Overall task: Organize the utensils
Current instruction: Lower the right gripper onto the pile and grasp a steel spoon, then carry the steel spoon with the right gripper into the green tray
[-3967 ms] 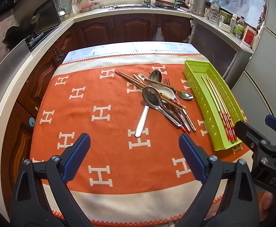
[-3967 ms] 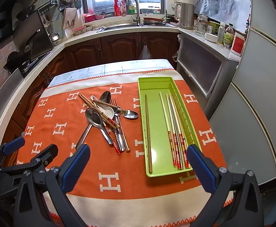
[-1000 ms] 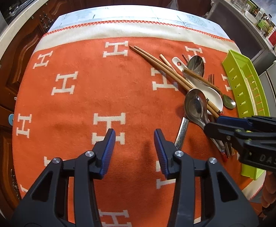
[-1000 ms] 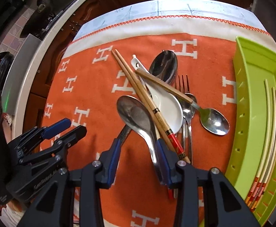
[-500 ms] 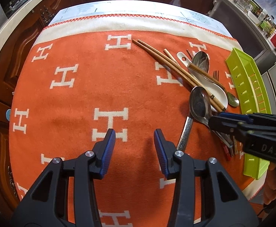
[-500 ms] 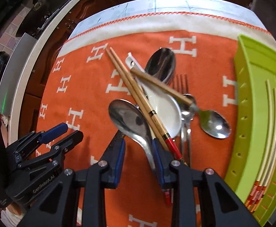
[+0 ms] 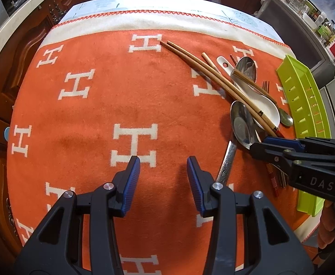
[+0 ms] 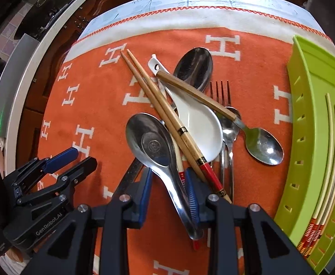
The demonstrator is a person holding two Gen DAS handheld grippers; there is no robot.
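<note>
Here right gripper (image 8: 168, 190) sits low over the utensil pile, blue pads (image 8: 191, 197) a narrow gap apart, straddling the handle of a steel spoon (image 8: 152, 143); the right pad looks against the handle, the left one is clear of it, so not clamped. Spoon bowl lies just ahead of the fingertips. A pair of wooden chopsticks (image 8: 165, 112) with red ends crosses over it diagonally, resting on a white ceramic spoon (image 8: 202, 123). Beside that: a fork (image 8: 222, 96), a second big steel spoon (image 8: 194, 66) further back, and a wood-handled spoon (image 8: 262, 146) pointing right. All on an orange blanket (image 8: 91, 96) with white H marks. Green tray (image 8: 309, 123) at far right holds pale chopsticks (image 8: 332, 142) with red-striped ends. Left gripper (image 7: 163, 180) hovers above bare blanket, left of the pile, fingers parted, holding nothing.
</note>
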